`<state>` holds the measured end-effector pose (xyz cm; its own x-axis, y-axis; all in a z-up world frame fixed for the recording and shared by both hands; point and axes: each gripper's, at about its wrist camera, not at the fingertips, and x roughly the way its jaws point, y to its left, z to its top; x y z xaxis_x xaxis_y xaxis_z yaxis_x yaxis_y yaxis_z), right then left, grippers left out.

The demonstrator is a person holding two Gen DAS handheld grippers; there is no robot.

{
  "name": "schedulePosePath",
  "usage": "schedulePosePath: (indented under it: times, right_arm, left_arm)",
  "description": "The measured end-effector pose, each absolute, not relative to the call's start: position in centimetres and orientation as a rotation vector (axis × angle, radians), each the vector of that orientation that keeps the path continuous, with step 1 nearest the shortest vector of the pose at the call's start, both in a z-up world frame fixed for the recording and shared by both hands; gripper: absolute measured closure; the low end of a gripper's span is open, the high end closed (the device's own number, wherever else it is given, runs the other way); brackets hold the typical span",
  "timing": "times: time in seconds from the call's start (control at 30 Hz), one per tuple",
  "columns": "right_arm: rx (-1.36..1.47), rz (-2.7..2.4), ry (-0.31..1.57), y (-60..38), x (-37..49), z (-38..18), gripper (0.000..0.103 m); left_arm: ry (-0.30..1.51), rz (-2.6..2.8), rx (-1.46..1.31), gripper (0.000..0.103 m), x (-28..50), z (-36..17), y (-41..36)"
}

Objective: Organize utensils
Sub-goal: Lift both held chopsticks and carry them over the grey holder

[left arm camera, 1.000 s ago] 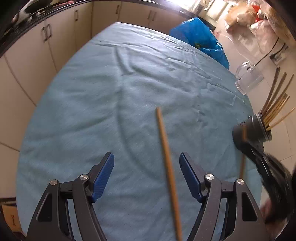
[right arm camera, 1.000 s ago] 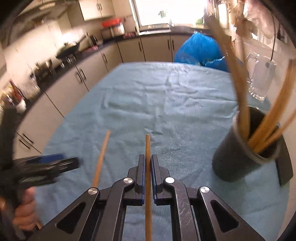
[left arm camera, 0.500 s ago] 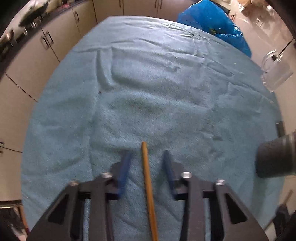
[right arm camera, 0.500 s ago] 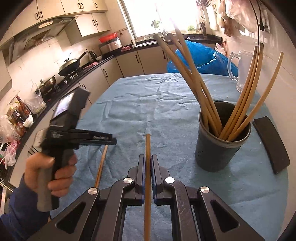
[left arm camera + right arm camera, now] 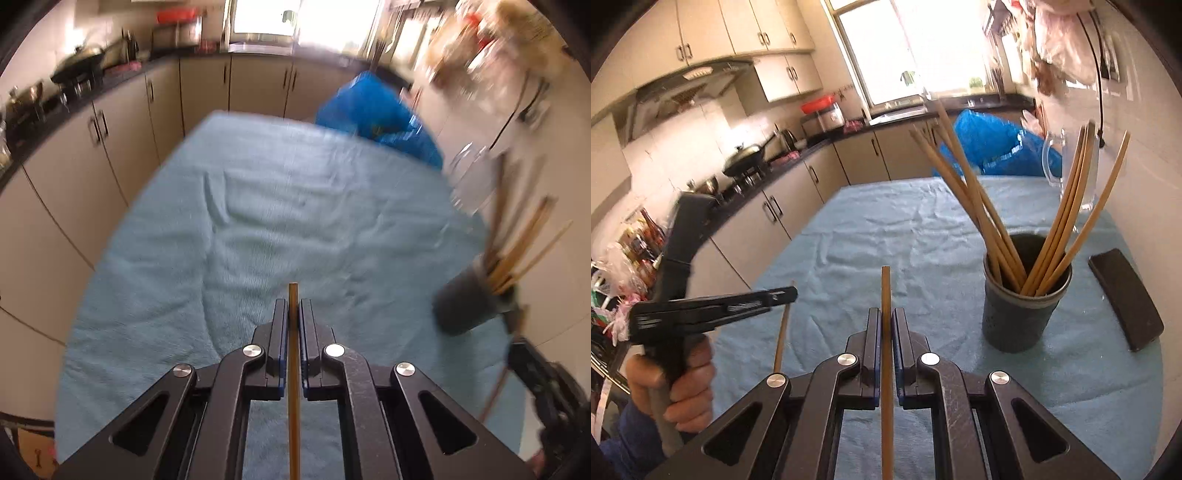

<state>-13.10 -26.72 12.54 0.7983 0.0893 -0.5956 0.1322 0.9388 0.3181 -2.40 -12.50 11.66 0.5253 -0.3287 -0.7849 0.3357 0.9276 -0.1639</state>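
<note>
My left gripper [image 5: 293, 306] is shut on a wooden chopstick [image 5: 293, 387] and holds it above the blue cloth. It also shows from the side in the right wrist view [image 5: 783, 293], with its chopstick [image 5: 781, 332] hanging below it. My right gripper [image 5: 885, 317] is shut on another chopstick [image 5: 885, 350]. A dark cup [image 5: 1023, 306] holding several chopsticks [image 5: 979, 206] stands on the cloth to the right, apart from both grippers. The cup is blurred in the left wrist view [image 5: 467, 302].
A blue cloth [image 5: 886, 236] covers the table. A black flat case [image 5: 1124, 295] lies right of the cup. A clear glass jug [image 5: 1067, 166] and a blue plastic bag [image 5: 990, 144] sit at the far right end. Kitchen cabinets [image 5: 118, 147] run along the left.
My left gripper closed on the chopstick that lay on the cloth and lifted it. My right gripper kept its chopstick and rose, tilting up toward the cup.
</note>
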Motion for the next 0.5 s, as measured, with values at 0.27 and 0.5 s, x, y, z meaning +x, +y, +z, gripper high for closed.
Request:
schedulePosePath:
  times: [0.27, 0.5]
  right_arm:
    - [0.329, -0.023, 0.516, -25.7, -16.1, 15.3, 0.097]
    - [0.338, -0.044, 0.475, -25.9, -17.4, 16.0, 0.097]
  left_arm:
    - [0.742, -0.435, 0.008, 0.098, -7.8, 17.1, -12.1]
    - [0.709, -0.443, -0.002, 0.098, -9.7, 18.3, -11.5]
